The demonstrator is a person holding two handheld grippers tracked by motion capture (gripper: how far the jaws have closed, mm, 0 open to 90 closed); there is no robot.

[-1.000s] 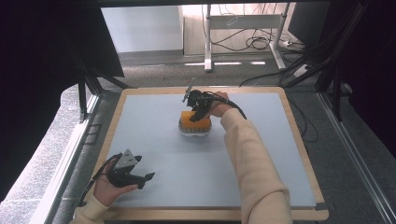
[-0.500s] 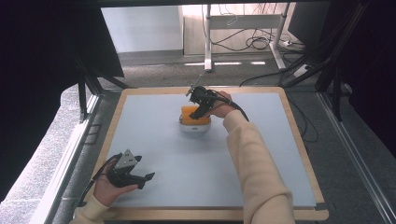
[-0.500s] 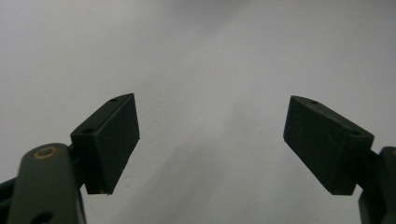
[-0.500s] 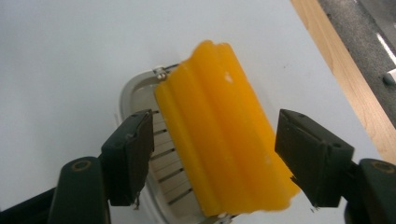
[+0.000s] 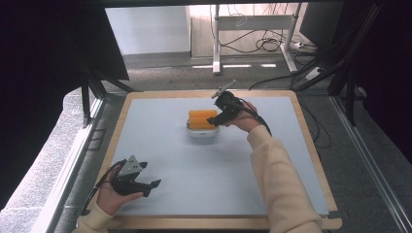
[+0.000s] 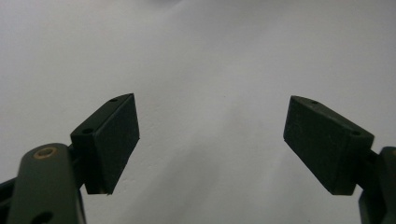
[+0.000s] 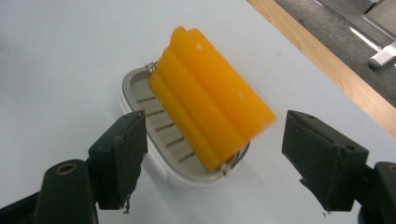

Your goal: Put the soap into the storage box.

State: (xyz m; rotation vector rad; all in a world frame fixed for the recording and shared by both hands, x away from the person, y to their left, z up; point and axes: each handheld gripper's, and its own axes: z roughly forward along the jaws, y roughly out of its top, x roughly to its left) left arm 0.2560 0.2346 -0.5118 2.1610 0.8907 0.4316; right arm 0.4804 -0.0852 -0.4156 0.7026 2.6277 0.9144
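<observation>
Gaping wide, right gripper (image 5: 214, 121) jaws just opened, nothing pinched | orange ridged block (image 7: 212, 105) rests in white dish (image 7: 140, 93) mid-table, toward far edge | left gripper (image 5: 145, 187) spread, empty, near front-left corner of table (image 5: 204, 194)

Your table (image 5: 204, 174) sits evenly lit from above in the high view, while both flanks fall to near black and daylight brightens the floor beyond. In your left gripper view the surface dims toward the corners, soft and featureless. In your right gripper view the orange block (image 7: 212, 100) smears at its near end.
</observation>
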